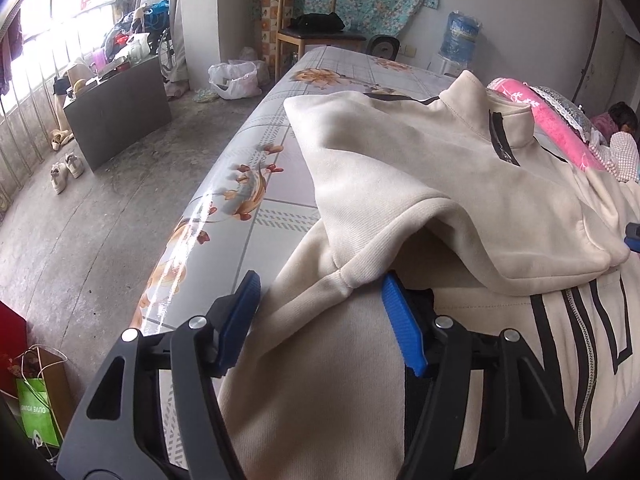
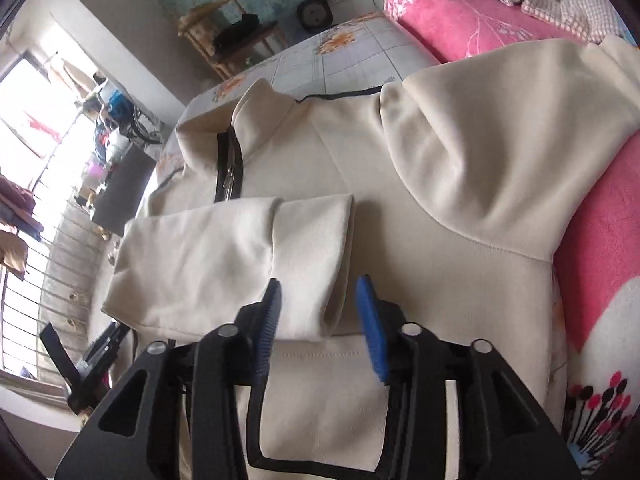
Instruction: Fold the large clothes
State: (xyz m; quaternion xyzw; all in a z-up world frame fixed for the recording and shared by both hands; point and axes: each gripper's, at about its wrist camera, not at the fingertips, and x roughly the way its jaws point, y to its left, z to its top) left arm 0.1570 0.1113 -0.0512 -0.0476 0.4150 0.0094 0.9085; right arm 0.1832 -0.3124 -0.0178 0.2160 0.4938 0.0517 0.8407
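Blue pads of the left gripper (image 1: pixel 320 312) stand apart on either side of a bunched fold of the cream jacket (image 1: pixel 420 168); whether they press the cloth cannot be told, since the fabric bulges over and hides one pad's face. That fold runs into a sleeve (image 1: pixel 460 232) laid across the jacket's body, ribbed cuff toward the right edge of the left wrist view. The right gripper (image 2: pixel 320 308) hangs above the same cuff (image 2: pixel 312 264), jaws parted, pads clear of the cloth and nothing clamped. In the right wrist view the folded sleeve lies crosswise below the collar (image 2: pixel 260 120) and black zip (image 2: pixel 229 168), while the other sleeve (image 2: pixel 500 140) spreads out toward a pink blanket (image 2: pixel 600 260). The jacket lies flat, front up, on a bed (image 1: pixel 260 184) with a floral sheet. Beyond the bed stand a wooden chair (image 1: pixel 308 24) and a water bottle (image 1: pixel 460 36).
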